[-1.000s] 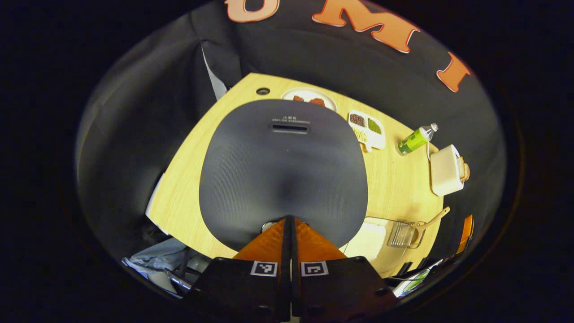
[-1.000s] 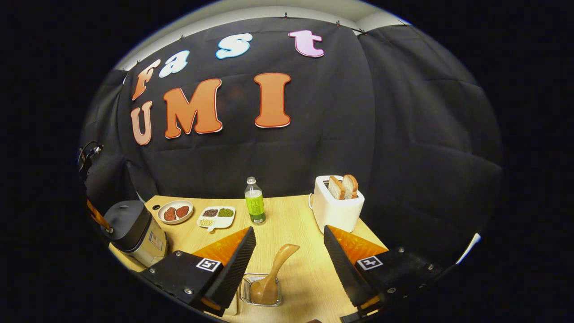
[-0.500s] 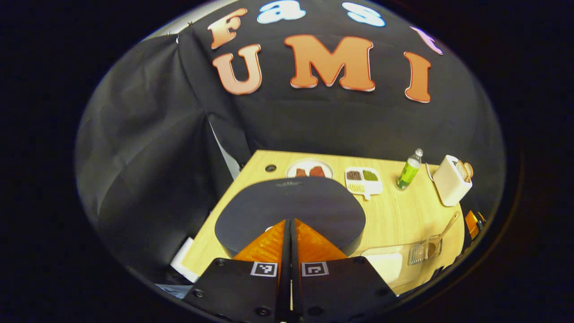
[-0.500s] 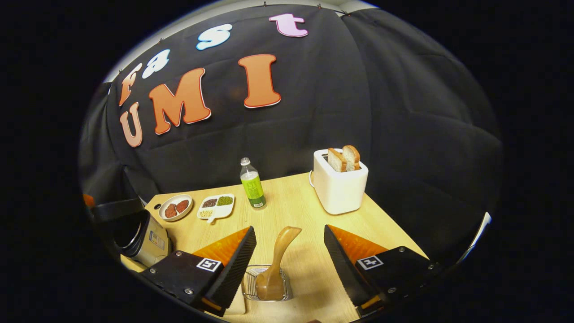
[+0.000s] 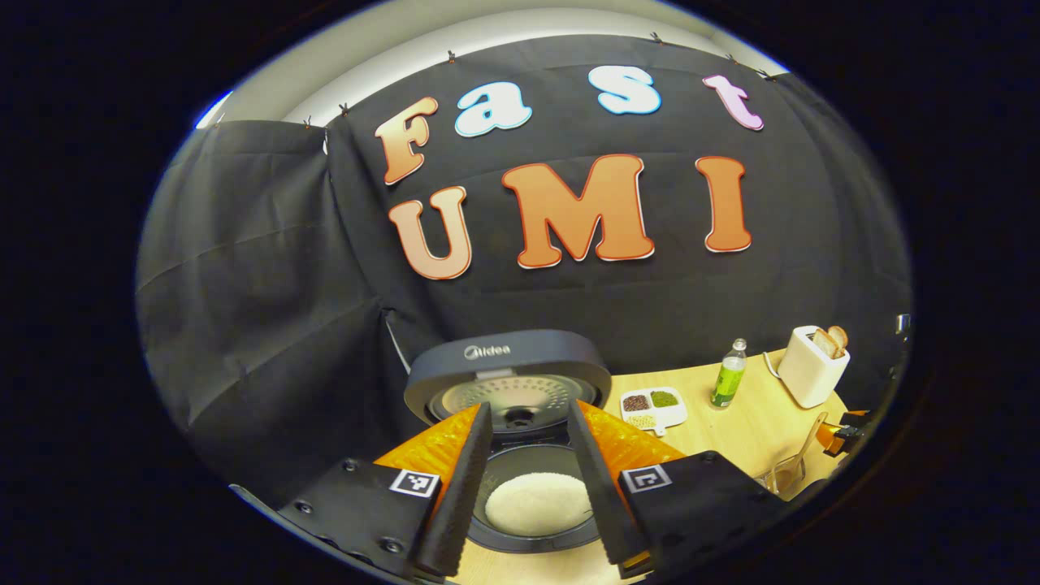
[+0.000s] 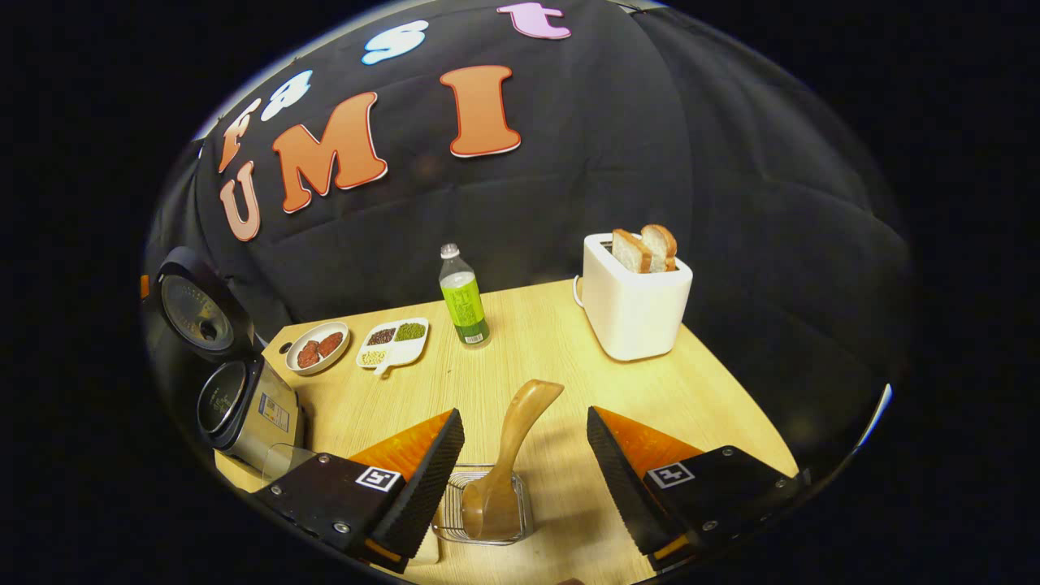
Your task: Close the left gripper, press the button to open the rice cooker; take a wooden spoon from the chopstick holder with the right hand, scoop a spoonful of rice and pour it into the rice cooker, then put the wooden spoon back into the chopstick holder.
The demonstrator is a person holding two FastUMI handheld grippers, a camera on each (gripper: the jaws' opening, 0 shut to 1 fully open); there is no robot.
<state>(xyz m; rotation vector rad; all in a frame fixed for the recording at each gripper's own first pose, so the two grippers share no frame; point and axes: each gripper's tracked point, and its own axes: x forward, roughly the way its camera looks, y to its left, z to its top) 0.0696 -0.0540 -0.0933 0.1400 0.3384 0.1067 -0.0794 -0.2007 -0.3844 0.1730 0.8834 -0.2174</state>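
Here the left gripper [image 5: 528, 455] has its fingers spread, holding nothing, at the bottom centre of the left gripper view. Between them lies the open rice cooker [image 5: 520, 455], its dark inner pot holding a white mound of rice [image 5: 538, 502]; the raised lid [image 5: 508, 375] stands upright just above the fingertips.

In the right gripper view, the right gripper [image 6: 526, 467] likewise has its fingers spread wide and empty at the bottom centre. Between them, lower in the frame, stands the clear chopstick holder [image 6: 485, 512], with the wooden spoon [image 6: 508, 459] seated bowl-down in it and its handle leaning up and to the right. Neither finger touches the spoon.

The surface is a light wooden table [image 6: 552, 374], backed by the black cloth wall [image 6: 650, 162]. At centre frame stands a green bottle [image 6: 463, 296]; a white toaster [image 6: 634, 305] with two slices of bread [image 6: 646, 248] is at the centre right. To the left of the bottle lie a divided white dish [image 6: 394, 341] of grains and a round plate [image 6: 317, 348] with reddish pieces. The rice cooker appears at the far left edge, lid up. A clear container [image 6: 280, 459] stands beside it, partly hidden behind the gripper's left finger.
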